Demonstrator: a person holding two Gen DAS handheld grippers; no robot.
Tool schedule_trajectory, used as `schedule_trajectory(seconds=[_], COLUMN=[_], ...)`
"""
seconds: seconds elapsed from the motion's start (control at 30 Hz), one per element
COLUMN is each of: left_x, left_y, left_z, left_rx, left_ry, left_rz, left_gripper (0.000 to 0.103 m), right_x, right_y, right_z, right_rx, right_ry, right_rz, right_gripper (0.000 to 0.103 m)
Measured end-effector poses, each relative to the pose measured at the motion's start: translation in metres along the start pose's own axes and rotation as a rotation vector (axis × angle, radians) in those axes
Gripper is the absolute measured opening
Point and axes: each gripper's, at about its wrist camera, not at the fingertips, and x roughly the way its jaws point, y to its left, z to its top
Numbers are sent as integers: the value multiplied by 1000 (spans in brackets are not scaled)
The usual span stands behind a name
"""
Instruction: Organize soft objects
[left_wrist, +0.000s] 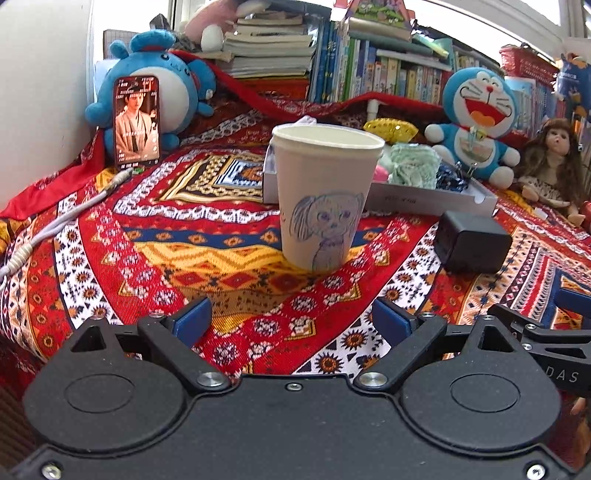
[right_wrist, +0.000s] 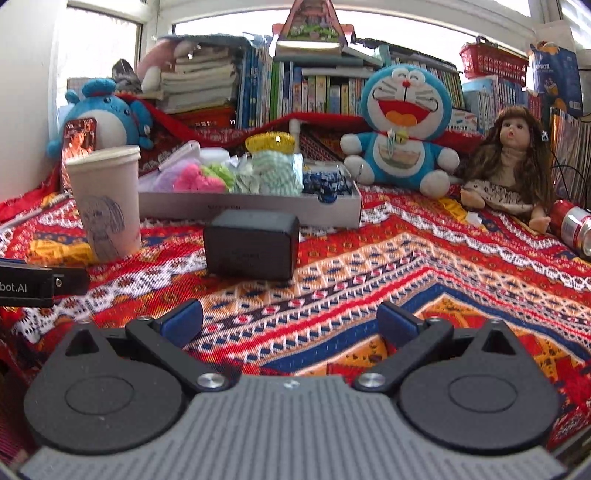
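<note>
A paper cup (left_wrist: 325, 192) with a drawn figure stands upright on the patterned cloth (left_wrist: 184, 236), with a black box (left_wrist: 472, 243) to its right. Behind the cup to the left a lit phone (left_wrist: 137, 120) leans upright, and farther behind it stand rows of books (right_wrist: 314, 92). Far right of the cup lies what looks like a red can (right_wrist: 572, 225).

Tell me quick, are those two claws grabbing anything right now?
Left gripper: open, holding nothing.
Right gripper: open, holding nothing.
</note>
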Motion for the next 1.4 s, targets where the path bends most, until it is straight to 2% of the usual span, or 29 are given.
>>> schedule_trajectory(seconds=[0.13,0.6,1.4], left_x=[3,8,11], left_y=[-1,-4,-5], left_z=[-2,-2,-2], left_rx=[11,28,32], left_ry=[0,15,26], left_rz=[20,17,31], left_gripper=[93,103,103], right_x=[1,2,2], right_y=[1,2,2], right_z=[-1,-1,0], right_rx=[-3,-3,-12], right_ry=[7,18,26], right_rz=[-2,-3,3], right_gripper=[103,103,103])
